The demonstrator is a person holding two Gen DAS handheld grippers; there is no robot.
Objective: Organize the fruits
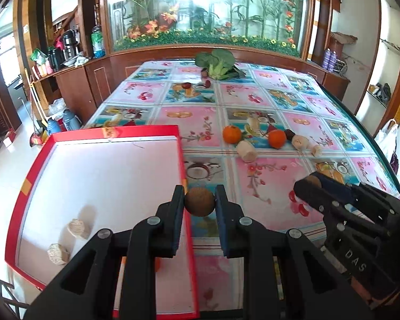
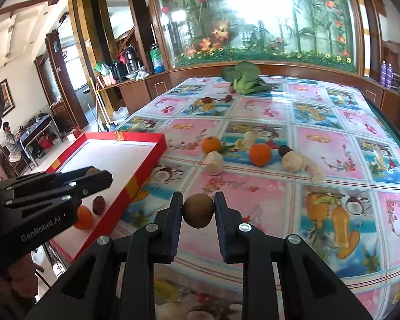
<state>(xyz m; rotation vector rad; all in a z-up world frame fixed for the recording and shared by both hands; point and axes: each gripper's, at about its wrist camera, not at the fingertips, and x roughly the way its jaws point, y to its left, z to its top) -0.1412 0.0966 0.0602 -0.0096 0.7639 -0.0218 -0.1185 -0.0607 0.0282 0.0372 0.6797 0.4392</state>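
Observation:
My left gripper (image 1: pixel 199 202) is shut on a small brown round fruit (image 1: pixel 199 201), held above the right rim of the red tray (image 1: pixel 185 165). My right gripper (image 2: pixel 198 210) is shut on a second brown round fruit (image 2: pixel 198 210) above the tablecloth, right of the tray (image 2: pixel 144 170). The tray's white floor holds two pale cut pieces (image 1: pixel 78 228), an orange (image 2: pixel 84 218) and a dark fruit (image 2: pixel 98 204). Two oranges (image 1: pixel 232 134) (image 1: pixel 276 138), a dark fruit (image 1: pixel 289 134) and pale peeled pieces (image 1: pixel 246 151) lie mid-table.
A leafy green vegetable (image 1: pixel 218 65) and small dark red fruits (image 1: pixel 186 85) lie at the table's far end. The table's dark edge (image 1: pixel 365 138) runs down the right. A wooden counter with flasks (image 1: pixel 66 45) stands at left. A person (image 2: pixel 9 136) sits far left.

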